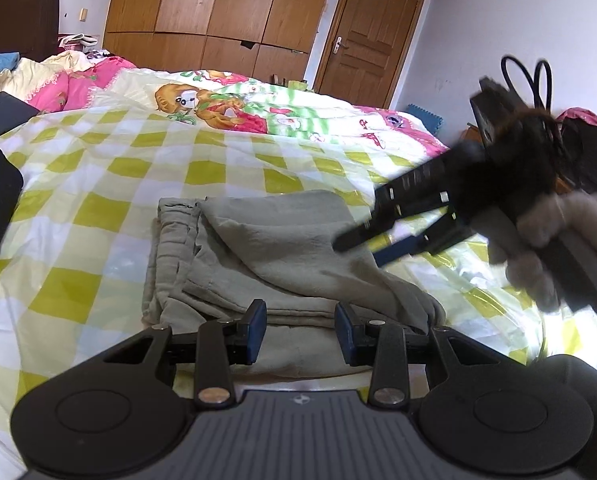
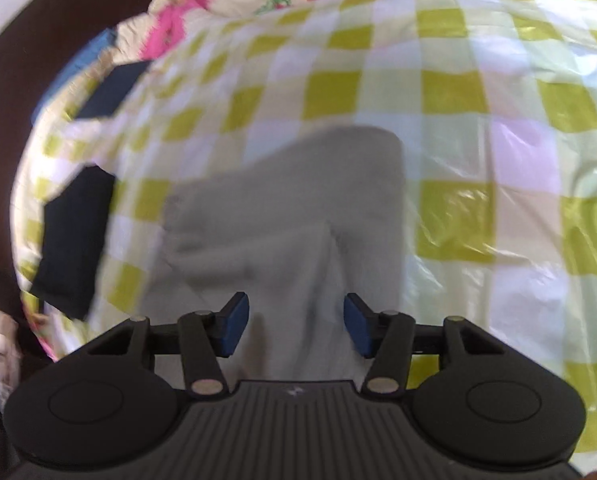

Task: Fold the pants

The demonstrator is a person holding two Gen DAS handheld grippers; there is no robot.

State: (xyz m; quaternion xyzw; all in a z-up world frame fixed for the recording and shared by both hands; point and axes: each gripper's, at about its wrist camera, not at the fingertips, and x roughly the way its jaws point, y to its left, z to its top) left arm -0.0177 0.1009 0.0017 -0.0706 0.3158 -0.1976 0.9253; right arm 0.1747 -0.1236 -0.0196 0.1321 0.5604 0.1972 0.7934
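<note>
Pants: grey, lying on the bed as a partly folded bundle, centre of the left wrist view, waistband end toward 9 o'clock. A top flap lies diagonally over the lower layers.

Left gripper: jaws apart, nothing pinched; the blue pads sit just over the near edge of the bundle at 6 o'clock. I cannot tell whether they touch the cloth.

Right gripper: comes in from 3 o'clock, held by a gloved hand, fingers parted above the right end of the top flap. Its own view is motion-blurred; the gap between the pads shows only cloth below, none clamped.

Risks, judged:
- The top flap is skewed. Closing on it as it lies would likely lock in a crooked fold.
- Several layers are stacked at the near edge. A shallow pinch could take only the upper layer and peel the bundle open; a deep one could drag the bed cover up too.
- The checked cover looks glossy, like plastic film, so the bundle may slide when tugged.

Materials: the pants look like soft, matte woven cloth, creased, with limp rounded fold edges. Cover: yellow-green and white squares, shiny, wrinkled at 3 o'clock in the right wrist view. A cartoon-print quilt lies beyond, at 12 o'clock.
</note>
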